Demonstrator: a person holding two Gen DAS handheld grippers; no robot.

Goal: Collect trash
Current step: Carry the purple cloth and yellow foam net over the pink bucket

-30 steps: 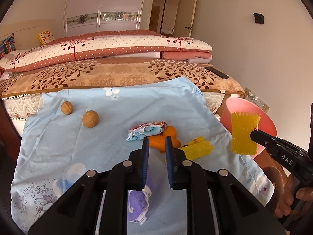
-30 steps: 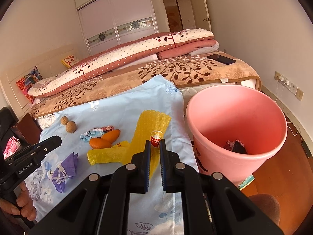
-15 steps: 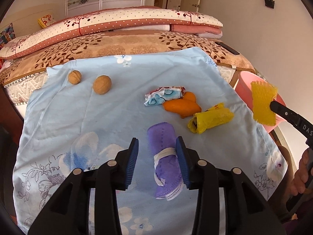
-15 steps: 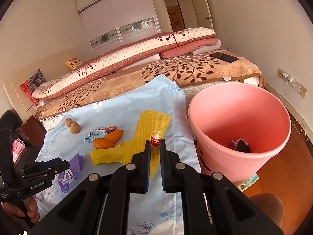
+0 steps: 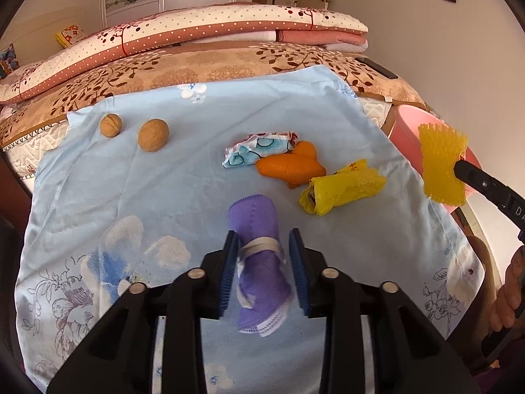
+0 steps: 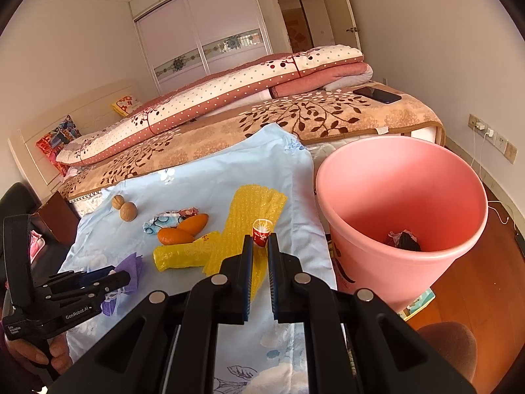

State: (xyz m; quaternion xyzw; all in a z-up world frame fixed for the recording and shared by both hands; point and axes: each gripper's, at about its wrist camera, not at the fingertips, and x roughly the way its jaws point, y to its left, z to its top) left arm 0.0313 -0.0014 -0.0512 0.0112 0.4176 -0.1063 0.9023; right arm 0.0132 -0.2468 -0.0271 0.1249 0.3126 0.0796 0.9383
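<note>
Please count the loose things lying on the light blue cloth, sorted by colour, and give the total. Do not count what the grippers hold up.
Brown: 2, walnut, walnut
Orange: 2, orange pieces and, touching
Yellow: 1, yellow bag roll
Purple: 1, purple cloth roll
Patterned blue, white, red: 1, wrapper
Total: 7

A bed [image 5: 203,75] carries a folded quilt [image 5: 197,29], a phone [image 6: 377,94] and a blue sheet [image 5: 164,177]. On the sheet lie two walnuts [image 5: 153,134], a printed wrapper [image 5: 256,149], orange peel [image 5: 290,165], a yellow bag [image 5: 341,187] and a purple cloth roll [image 5: 259,229].
</note>
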